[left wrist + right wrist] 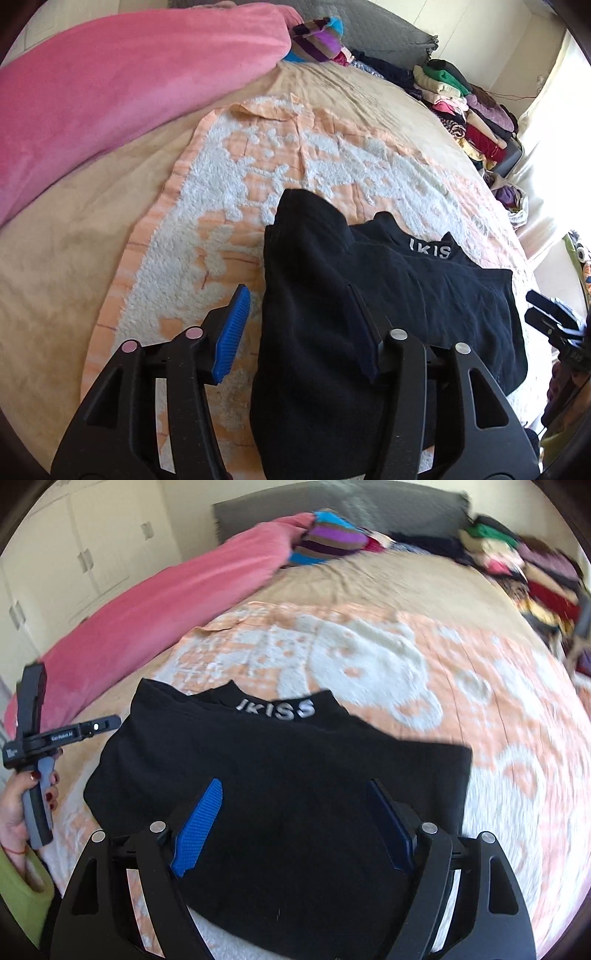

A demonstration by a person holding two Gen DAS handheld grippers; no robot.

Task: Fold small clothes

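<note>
Right wrist: black garment (280, 775) lies beneath open jaws.

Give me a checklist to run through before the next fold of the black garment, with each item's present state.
1. Left tongs let go: ok, they stand apart and the black garment lies between them, unpinched.
2. Right tongs free: ok, open above the garment, nothing gripped.
3. Garment on the orange-and-white blanket: ok, it rests fully on it.
4. One fold done: ok, a flap lies over the left side.
5. Lettered waistband flat: ok.
6. Far hem lined up: cannot tell, dark cloth hides the edges.
</note>
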